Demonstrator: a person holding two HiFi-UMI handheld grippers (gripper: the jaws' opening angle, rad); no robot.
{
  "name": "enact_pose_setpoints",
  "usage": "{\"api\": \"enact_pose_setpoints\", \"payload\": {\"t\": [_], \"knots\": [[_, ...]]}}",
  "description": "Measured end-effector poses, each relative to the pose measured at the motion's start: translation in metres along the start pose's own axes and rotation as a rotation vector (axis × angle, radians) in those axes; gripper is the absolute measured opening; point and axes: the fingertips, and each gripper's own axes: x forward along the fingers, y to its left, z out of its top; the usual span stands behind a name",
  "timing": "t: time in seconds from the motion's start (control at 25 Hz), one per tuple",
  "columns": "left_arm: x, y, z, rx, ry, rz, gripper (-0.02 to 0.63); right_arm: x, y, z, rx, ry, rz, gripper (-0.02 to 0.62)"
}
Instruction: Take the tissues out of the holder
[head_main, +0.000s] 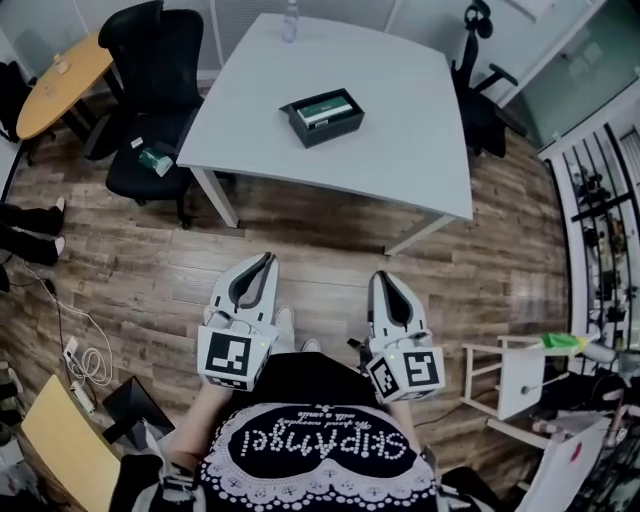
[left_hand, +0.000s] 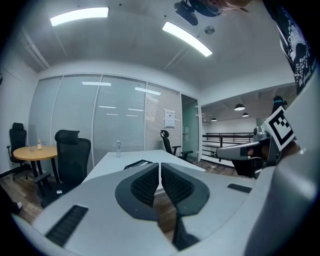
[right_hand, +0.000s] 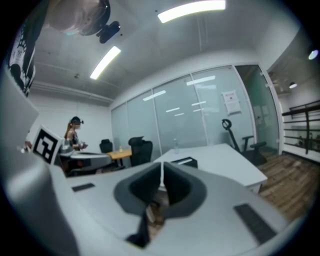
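Your left gripper (head_main: 264, 262) and right gripper (head_main: 384, 280) hang side by side over the wood floor (head_main: 320, 235), both short of the table (head_main: 420, 120). Left jaws: pressed together, nothing between them. Right jaws: likewise together, empty. The holder (head_main: 322, 117) sits near the middle of the table, well apart from both grippers, with the tissues (head_main: 325, 108) lying in it, green and white top showing. 1 bottle (head_main: 290, 20) stands at the far edge. 1 black chair (head_main: 150, 90) is at the table's left
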Motion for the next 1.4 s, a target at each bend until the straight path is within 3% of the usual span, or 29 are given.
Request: {"api": "enact_pose_setpoints", "payload": {"t": [0.56, 0.84, 1.12, 1.4], "knots": [[0.051, 0.039, -0.006, -0.005, 0.047, -0.055, 0.04, 0.05, -0.018, 0.001, 0.025, 0.011, -0.075, 0.035], [0.065, 0.046, -0.011, -0.029, 0.077, -0.033, 0.04, 0.06, -0.028, 0.0, 0.036, 0.036, -0.084, 0.035], [0.089, 0.034, -0.011, -0.043, 0.084, 0.011, 0.04, 0.071, -0.066, -0.008, 0.059, 0.071, -0.082, 0.035], [0.12, 0.02, 0.002, -0.076, 0.067, 0.07, 0.04, 0.1, -0.11, 0.019, 0.036, 0.049, -0.046, 0.035]]}}
